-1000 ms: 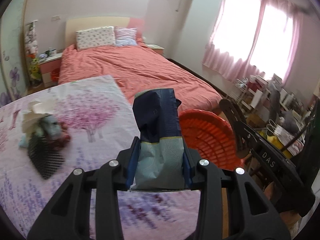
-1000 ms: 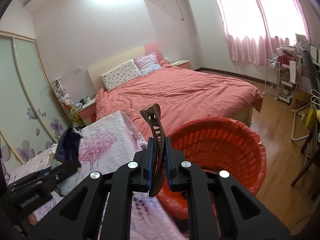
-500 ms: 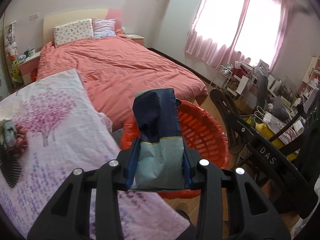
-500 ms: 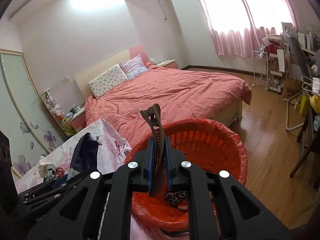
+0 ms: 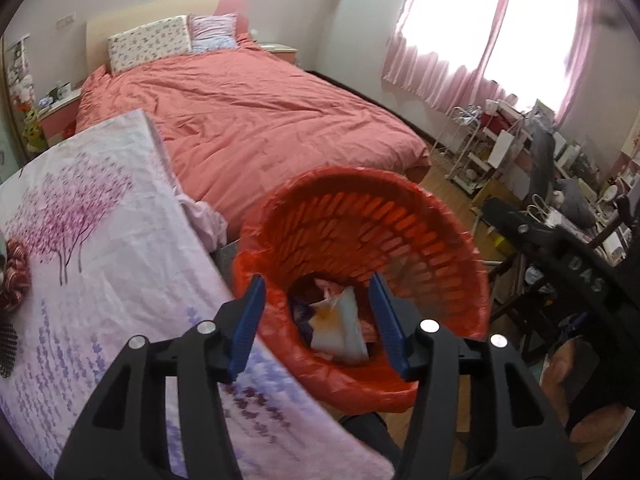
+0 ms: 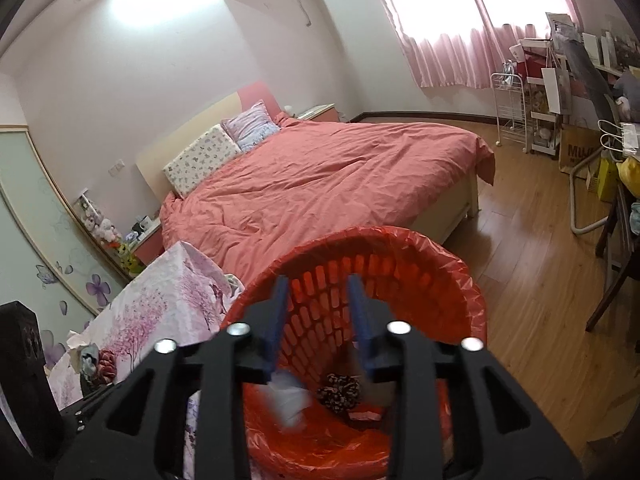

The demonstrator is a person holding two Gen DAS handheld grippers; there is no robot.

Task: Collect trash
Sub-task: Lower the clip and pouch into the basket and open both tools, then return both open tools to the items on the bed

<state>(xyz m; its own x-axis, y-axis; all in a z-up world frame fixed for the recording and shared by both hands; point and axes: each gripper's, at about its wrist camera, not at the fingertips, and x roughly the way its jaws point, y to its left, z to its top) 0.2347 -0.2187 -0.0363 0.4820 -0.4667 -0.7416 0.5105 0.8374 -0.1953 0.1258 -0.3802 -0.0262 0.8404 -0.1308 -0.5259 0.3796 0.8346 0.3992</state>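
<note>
Both the left gripper [image 5: 316,320] and right gripper [image 6: 318,326] are opening empty over the bin [image 5: 400,216], which already holds trash; items [image 5: 14,276] remain on the table [image 5: 100,240].

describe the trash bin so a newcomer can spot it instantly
Start at the big bed with the coral-red duvet. At its foot end, beside the floral-clothed table, stands the bin. It is a round orange-red slotted basket lined with a red plastic bag, the only container holding wrappers.

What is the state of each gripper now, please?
Left gripper: jaws opening, nothing between them, over the red bin.
Right gripper: jaws opening, nothing between them, over the same bin.
</note>
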